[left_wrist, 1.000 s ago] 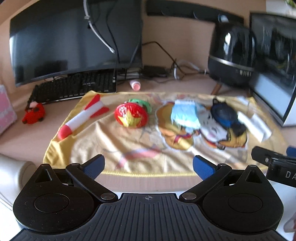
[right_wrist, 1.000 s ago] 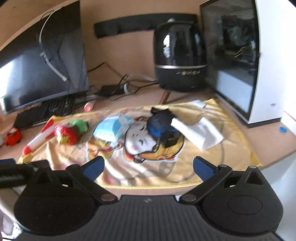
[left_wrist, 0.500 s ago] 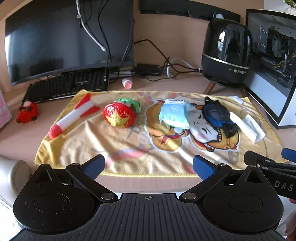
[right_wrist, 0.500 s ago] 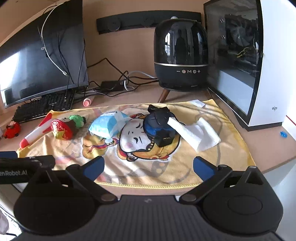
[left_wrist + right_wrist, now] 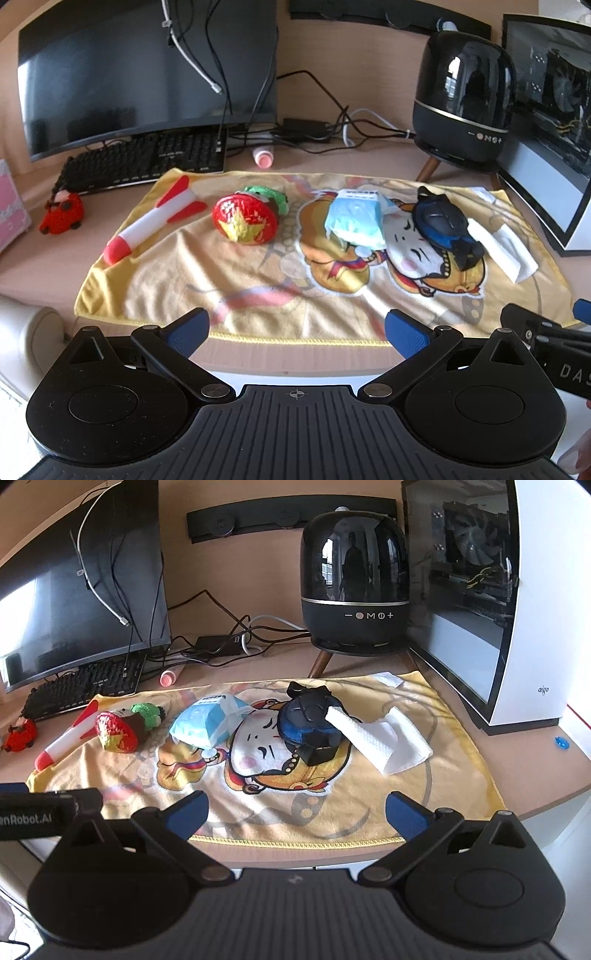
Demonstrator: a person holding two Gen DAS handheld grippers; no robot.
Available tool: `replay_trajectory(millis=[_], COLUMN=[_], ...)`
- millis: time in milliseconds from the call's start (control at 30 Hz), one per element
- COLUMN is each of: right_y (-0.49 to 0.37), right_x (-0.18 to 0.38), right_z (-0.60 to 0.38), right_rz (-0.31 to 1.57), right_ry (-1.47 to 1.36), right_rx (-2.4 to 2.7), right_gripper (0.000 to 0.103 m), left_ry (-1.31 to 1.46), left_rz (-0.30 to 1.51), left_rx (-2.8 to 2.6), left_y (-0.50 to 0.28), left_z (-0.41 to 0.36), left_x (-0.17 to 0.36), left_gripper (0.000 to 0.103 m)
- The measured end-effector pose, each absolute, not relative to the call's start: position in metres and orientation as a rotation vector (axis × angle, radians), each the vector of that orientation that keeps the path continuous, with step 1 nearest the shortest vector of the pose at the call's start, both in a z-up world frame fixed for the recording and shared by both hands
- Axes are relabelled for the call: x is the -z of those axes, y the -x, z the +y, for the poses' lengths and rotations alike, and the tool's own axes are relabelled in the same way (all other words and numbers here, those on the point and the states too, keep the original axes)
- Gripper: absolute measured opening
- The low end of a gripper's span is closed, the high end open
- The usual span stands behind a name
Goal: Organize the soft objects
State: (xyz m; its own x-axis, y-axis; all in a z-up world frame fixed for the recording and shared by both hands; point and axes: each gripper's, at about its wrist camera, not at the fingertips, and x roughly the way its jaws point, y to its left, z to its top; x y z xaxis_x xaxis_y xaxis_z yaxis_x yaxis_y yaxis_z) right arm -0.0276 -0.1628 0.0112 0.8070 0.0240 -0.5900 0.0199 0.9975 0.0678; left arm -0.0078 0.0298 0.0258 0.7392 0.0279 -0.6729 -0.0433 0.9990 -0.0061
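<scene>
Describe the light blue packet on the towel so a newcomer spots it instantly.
Find the yellow cartoon towel in front of the monitor. Near its middle lies the light blue packet, between the red strawberry plush and the dark blue pouch. It alone is pale, crinkly plastic.

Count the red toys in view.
3: a small red plush on the desk left of the towel, a rocket at the towel's left end, and a round red toy beside it.
</scene>
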Motion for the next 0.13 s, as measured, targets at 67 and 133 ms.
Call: replay_trajectory(millis=[67, 133], right_y=[0.0283, 0.0295], right_x=[-0.0114, -0.0120], right_z=[-0.1621, -0.1619], right_rz=[0.631, 0.626], right_ry=[-0.066, -0.065], right_rx=[-0.008, -0.011], right_gripper=[0.103, 0.103], left_ry=[0.024, 0.024], left_rz=[0.740, 0.734], left_rx=[-0.041, -0.048], left_y=[0.0085, 0.0101], left_z=[0.0303, 0.0314], left_x=[-0.0254, -0.0256], left_gripper=[0.103, 0.103])
